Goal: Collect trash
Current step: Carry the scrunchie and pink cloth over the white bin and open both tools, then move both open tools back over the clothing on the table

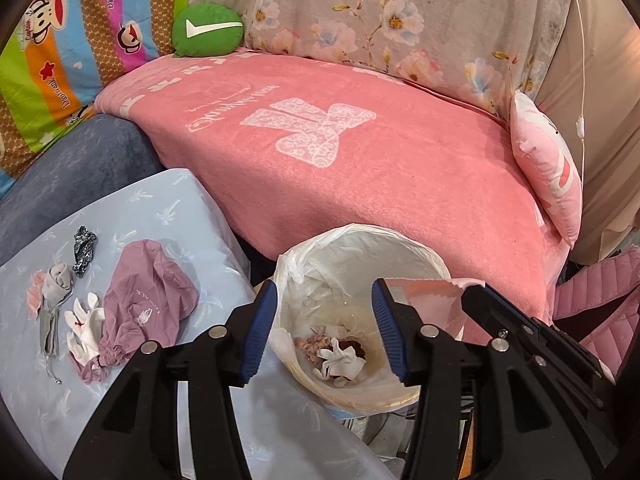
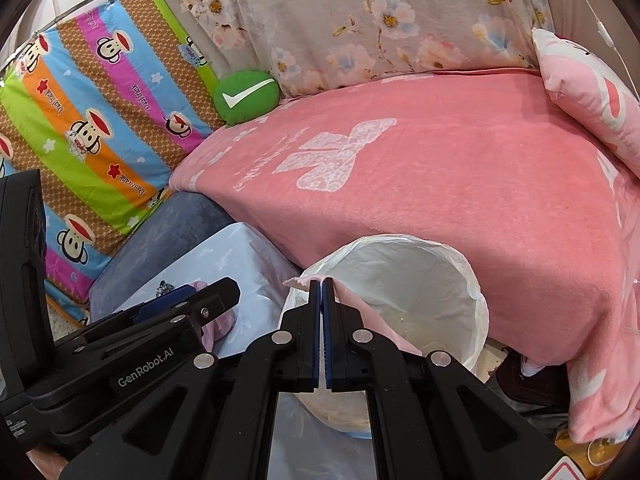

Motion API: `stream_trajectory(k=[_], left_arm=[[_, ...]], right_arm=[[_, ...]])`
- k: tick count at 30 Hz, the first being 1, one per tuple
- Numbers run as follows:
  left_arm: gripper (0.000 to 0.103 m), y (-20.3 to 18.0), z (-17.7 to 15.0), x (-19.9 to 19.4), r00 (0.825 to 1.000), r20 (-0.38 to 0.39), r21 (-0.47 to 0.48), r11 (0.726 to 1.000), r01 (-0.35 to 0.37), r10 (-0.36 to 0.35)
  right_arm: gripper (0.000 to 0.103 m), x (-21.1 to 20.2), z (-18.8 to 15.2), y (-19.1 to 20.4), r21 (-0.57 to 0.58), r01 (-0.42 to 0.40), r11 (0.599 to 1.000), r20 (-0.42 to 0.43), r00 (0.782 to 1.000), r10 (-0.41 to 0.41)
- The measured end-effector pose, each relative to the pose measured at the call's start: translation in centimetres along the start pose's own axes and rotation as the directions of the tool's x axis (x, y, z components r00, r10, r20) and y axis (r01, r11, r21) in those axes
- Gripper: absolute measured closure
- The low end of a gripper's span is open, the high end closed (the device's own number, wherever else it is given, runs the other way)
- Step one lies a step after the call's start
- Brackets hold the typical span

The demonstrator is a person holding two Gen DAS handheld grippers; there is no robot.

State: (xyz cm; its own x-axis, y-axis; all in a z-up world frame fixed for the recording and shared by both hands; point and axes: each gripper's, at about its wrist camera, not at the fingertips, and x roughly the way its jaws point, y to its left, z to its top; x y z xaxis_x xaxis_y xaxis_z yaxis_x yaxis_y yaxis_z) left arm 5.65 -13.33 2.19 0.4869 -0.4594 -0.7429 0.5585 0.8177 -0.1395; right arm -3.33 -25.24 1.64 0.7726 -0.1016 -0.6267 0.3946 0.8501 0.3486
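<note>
Trash bin (image 1: 400, 248), mauve "TOVALK" bag (image 1: 148, 300), "GenRobot.AI" gripper (image 2: 322, 280)

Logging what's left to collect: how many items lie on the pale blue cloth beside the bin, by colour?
Mauve drawstring bag: 1
White crumpled piece: 1
Grey fabric piece: 1
Black-and-white patterned piece: 1
Total: 4
</note>
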Motion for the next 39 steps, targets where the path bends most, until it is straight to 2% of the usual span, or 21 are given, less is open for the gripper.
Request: stream_trajectory(k=[11,22,39], left_arm=[[0.05,1.3,-0.3,-0.1,1.0,0.001,-0.025,0.999,-0.024,0.024],[0.05,2.9,-0.7,-0.3,0.999,-0.006,-0.05,0.998,-0.04,0.04],[0.05,7.4,-2.1,-0.8,0.996,-0.031,-0.133,0.987,-0.09,0.087]], right_arm=[[0.088,0.3,0.1,0.6,-0.012,0.004,1.0,-0.001,1.0,-0.004],[0.084,1.0,-0.3,2.1,-0.048,-0.009,0.999,-0.021,1.0,0.008],[0.075,2.5,-1.8,6.0,-0.113,-0.048,0.992,-0.067,0.997,0.041]])
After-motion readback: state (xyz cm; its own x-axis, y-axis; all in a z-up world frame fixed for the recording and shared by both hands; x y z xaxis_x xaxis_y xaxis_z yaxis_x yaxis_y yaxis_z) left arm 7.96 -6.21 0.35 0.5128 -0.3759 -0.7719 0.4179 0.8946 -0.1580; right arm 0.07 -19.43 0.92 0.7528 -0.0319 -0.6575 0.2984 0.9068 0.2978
